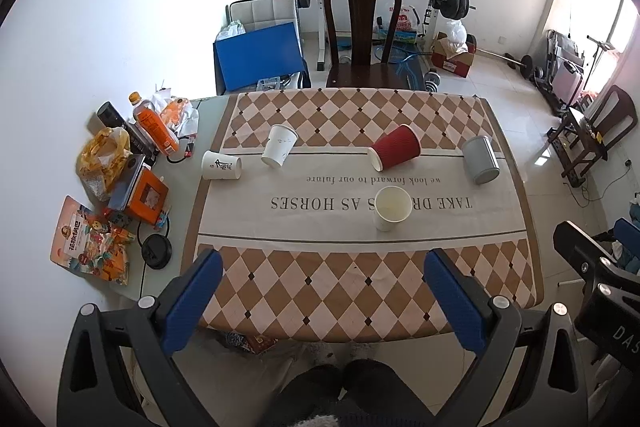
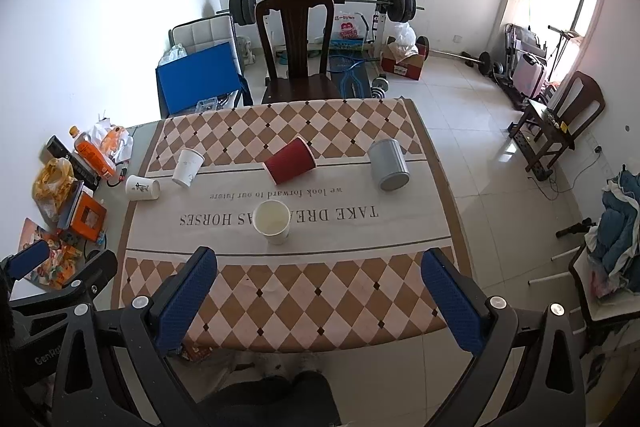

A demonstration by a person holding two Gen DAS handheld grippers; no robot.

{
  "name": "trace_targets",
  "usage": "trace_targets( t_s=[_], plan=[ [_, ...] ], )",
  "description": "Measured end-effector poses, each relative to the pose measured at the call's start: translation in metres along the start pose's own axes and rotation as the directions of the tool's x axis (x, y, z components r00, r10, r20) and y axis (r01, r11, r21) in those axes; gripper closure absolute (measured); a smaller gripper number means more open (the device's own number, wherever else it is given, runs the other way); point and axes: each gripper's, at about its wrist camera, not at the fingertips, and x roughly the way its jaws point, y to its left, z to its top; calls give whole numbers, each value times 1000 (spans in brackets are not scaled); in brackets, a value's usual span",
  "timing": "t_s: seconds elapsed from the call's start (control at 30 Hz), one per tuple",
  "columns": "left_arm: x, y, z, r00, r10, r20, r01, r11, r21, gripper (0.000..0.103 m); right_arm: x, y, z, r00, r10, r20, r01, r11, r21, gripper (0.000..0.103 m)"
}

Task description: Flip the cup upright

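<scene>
A white paper cup (image 1: pixel 392 207) (image 2: pixel 273 221) stands upright near the middle of the table. Behind it lie several cups on their sides: a red ribbed cup (image 1: pixel 395 147) (image 2: pixel 290 161), a grey cup (image 1: pixel 480 159) (image 2: pixel 388 164), a plain white cup (image 1: pixel 279 146) (image 2: pixel 187 167) and a white cup with a black drawing (image 1: pixel 221 165) (image 2: pixel 142 187). My left gripper (image 1: pixel 323 263) is open and empty above the table's near edge. My right gripper (image 2: pixel 319 259) is open and empty, also above the near edge, short of the upright cup.
The table has a checked cloth (image 1: pixel 320 287) (image 2: pixel 300 291). Snack bags, an orange bottle (image 1: pixel 154 125), boxes and a black lid (image 1: pixel 157 251) crowd the left side. A dark wooden chair (image 1: pixel 362 35) (image 2: pixel 298 47) stands behind the table. Gym gear sits farther back.
</scene>
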Motion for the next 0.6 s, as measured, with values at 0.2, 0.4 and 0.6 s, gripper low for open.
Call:
trace_targets(
  t_s=[0.2,0.4,0.6],
  plan=[
    [1,-1,0,1000,-3,-2,3,1000,1,0,0,0,0,1000,-1,-2,1,1000,-2,0],
    [2,-1,-1,1000,-4,-5,4,1000,4,0,1,-3,-3,1000,-2,-5,2,1000,-1,0],
    [6,2,-1,1000,2,-10,-2,1000,2,0,7,-10,-7,1000,-2,-15,2,1000,1,0]
  ],
)
